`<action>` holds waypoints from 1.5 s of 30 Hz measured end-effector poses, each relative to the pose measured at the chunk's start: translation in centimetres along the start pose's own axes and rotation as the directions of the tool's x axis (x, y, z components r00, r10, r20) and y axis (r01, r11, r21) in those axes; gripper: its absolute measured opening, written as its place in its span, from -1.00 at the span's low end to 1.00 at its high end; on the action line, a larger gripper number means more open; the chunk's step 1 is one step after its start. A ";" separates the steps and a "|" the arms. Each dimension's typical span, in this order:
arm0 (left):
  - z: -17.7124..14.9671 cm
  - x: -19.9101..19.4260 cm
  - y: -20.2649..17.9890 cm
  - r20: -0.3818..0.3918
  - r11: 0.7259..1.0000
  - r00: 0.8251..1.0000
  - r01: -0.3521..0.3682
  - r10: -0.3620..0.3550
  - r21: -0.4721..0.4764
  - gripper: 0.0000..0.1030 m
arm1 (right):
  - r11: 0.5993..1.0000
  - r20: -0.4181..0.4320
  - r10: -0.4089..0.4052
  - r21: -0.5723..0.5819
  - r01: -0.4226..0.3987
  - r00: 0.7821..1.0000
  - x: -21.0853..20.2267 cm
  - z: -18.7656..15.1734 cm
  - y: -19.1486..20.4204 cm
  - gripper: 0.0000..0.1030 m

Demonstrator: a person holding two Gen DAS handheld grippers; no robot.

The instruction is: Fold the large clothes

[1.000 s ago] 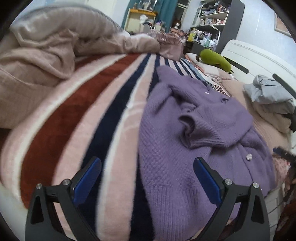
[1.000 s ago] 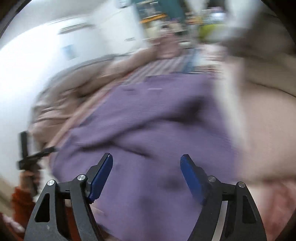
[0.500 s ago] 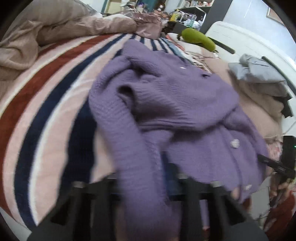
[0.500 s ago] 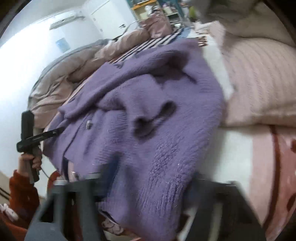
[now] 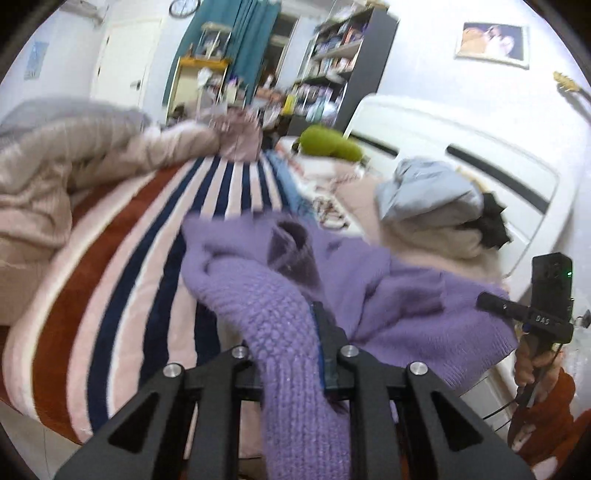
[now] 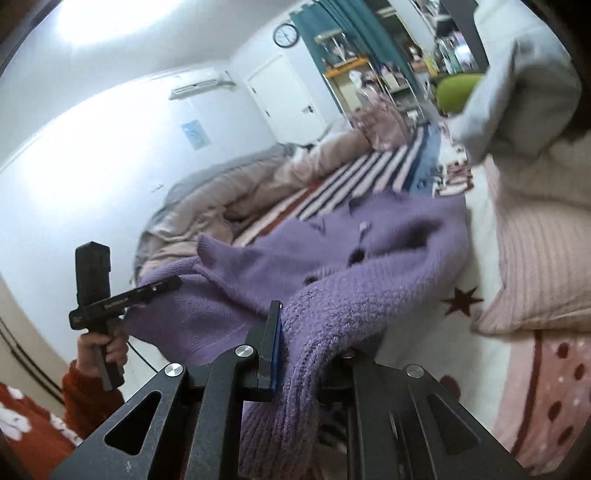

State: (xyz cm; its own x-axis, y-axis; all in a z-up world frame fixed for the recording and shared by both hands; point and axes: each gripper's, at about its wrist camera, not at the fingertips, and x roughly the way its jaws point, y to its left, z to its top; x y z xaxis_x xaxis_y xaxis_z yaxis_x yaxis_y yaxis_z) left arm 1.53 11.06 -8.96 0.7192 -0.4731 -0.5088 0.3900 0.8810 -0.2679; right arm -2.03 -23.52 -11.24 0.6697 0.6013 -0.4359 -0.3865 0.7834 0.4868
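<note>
I run two grippers, and both are closed on one garment. In the left wrist view, at the lower centre of the frame, the left gripper (image 5: 291, 354) has its jaws clamped on a thick knitted fold of the purple cardigan (image 5: 369, 280). In the right wrist view, also lower centre, the right gripper (image 6: 310, 343) has its jaws pinching another ribbed edge of the same cardigan (image 6: 369, 258).

Each tool is pointed forward across the bed. The right tool shows at the right edge of the left view, gripped upright in the right hand (image 5: 535, 365) with a red sleeve below it. The left hand (image 6: 101, 347) holds its handle the same way at the lower left of the right view.

The cardigan hangs between the two grips, and its far part lies on the striped blanket (image 5: 122, 280) at mid frame. Beyond it, in the left view, I count one grey garment (image 5: 428, 195) heaped at right centre, one beige quilt (image 5: 74, 158) bunched at upper left, and one green plush (image 5: 328, 146) near the top centre. One wall clock (image 6: 285, 35) hangs at the top of the right view.
</note>
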 end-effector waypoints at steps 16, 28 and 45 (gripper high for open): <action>15.1 14.1 9.5 -0.157 0.960 0.950 -0.278 0.270 -0.026 -0.73 | 0.972 -0.194 -0.228 0.003 0.233 0.954 10.7 16.5 -7.7 -0.86; 15.0 29.0 17.1 -0.337 0.936 0.905 -0.321 0.260 -0.141 0.48 | 0.899 -0.406 -0.361 0.085 0.429 0.839 23.5 17.0 -20.3 -0.09; 4.5 19.3 14.6 -0.286 0.940 0.957 -0.052 -0.050 -0.338 0.93 | 0.986 -0.224 -0.134 0.066 0.152 0.965 19.2 7.9 -9.9 0.40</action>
State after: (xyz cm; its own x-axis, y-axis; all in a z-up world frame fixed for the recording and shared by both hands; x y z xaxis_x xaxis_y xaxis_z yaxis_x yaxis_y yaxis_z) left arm 23.70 14.76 -18.97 0.5038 -0.4954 -0.7076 0.1347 0.8542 -0.5022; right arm 19.66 -21.02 -18.44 0.5561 0.5108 -0.6556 -0.2375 0.8536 0.4636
